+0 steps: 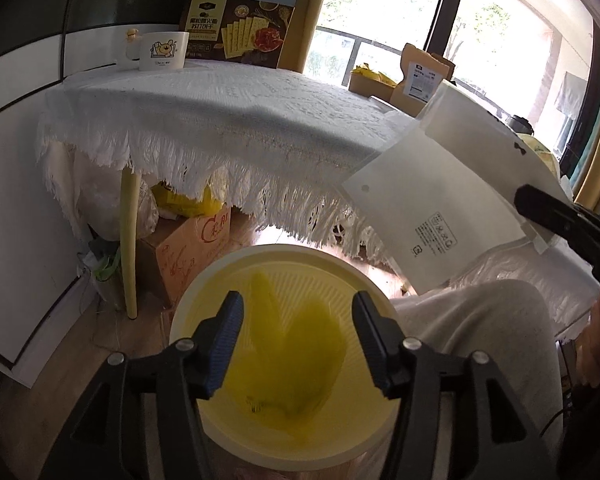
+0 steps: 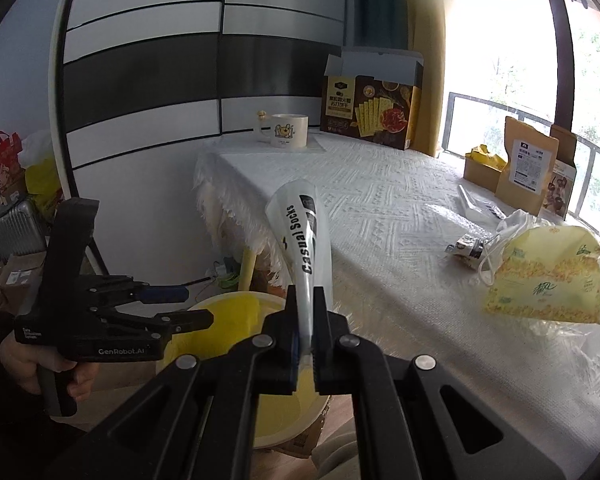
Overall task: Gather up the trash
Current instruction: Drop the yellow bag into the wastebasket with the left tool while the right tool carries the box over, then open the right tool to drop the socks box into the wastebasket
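Over the yellow-lined bin (image 1: 284,360) beside the table, both tools are held. The left gripper (image 1: 298,344) is seen with jaws standing apart and nothing between the pads; a yellow wrapper (image 1: 300,344) lies inside the bin directly below, so it is judged to have been let go there. In the right wrist view the same left gripper (image 2: 196,306) is seen side-on above the bin (image 2: 228,320), parted.

The right gripper (image 2: 305,320) is clamped tight on the lower edge of a flat plastic sock bag (image 2: 304,236), printed "Casual Socks". The bag is held upright and edge-on, probably so it can be dropped narrow-end first into the bin mouth. From the left wrist view the bag (image 1: 440,200) is seen hanging over the table's corner, not yet above the bin.

More trash is left on the tablecloth (image 2: 380,220): a crumpled wrapper (image 2: 470,248), a face mask (image 2: 496,256) beside it, and clear film (image 2: 476,204) further back, though the glare makes that one uncertain. A tissue pack (image 2: 548,276), mug (image 2: 286,130), cracker box (image 2: 370,114) and brown pouches (image 2: 526,168) are also noted.

The left gripper sits over the bin mouth and is judged to stand in the bag's way. A grey-clad knee (image 1: 480,320) lies just beside the rim.
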Demonstrator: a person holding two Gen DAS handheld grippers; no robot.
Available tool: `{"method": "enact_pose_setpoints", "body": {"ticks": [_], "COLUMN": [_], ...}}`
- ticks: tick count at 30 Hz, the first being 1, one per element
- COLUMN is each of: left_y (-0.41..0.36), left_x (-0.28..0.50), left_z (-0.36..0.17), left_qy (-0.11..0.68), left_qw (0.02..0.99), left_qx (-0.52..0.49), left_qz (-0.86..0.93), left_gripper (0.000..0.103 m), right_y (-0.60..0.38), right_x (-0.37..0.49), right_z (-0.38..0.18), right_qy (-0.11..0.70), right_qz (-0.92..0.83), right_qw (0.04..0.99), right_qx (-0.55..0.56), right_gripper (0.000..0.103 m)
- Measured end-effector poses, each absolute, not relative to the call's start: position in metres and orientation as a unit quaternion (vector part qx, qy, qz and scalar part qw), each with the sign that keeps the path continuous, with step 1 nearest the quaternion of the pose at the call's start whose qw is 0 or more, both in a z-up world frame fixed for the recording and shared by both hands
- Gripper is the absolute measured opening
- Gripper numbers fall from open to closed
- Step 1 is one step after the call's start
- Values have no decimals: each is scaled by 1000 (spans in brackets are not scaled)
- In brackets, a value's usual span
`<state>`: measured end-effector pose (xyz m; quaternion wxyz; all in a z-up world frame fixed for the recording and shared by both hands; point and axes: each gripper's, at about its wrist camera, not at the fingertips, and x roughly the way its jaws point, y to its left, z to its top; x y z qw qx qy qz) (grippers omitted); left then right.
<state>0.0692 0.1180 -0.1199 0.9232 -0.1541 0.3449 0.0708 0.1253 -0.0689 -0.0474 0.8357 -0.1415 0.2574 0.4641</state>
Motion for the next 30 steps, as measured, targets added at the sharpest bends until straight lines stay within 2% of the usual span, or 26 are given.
{"method": "enact_pose_setpoints", "body": {"ticks": [14, 16, 18, 20, 21, 22, 30], "left_y": [132, 136, 138, 141, 142, 142, 139], "left_x": [55, 52, 49, 48, 47, 47, 46], "left_z": [-114, -114, -113, -112, -111, -110, -105], "left_qy": [326, 324, 322, 320, 318, 317, 312], "left_qw": [927, 926, 927, 927, 927, 928, 931], "left_qx": [-158, -160, -162, -162, -163, -162, -153], "left_qz": [99, 105, 108, 111, 111, 111, 112], "left_gripper": [58, 58, 58, 58, 58, 58, 58], "right_y": [-47, -44, -40, -37, -36, -36, -45], "right_x": [128, 130, 130, 130, 130, 130, 135], "right_z": [-69, -74, -78, -81, -82, -82, -77], "right_qy": [292, 300, 306, 312, 315, 315, 312], "right_qz": [502, 503, 501, 499, 497, 500, 490], "right_qw": [803, 799, 798, 796, 796, 795, 805], "right_qx": [-133, -134, -136, -141, -142, -136, -121], "right_gripper": [4, 12, 14, 24, 42, 53, 54]}}
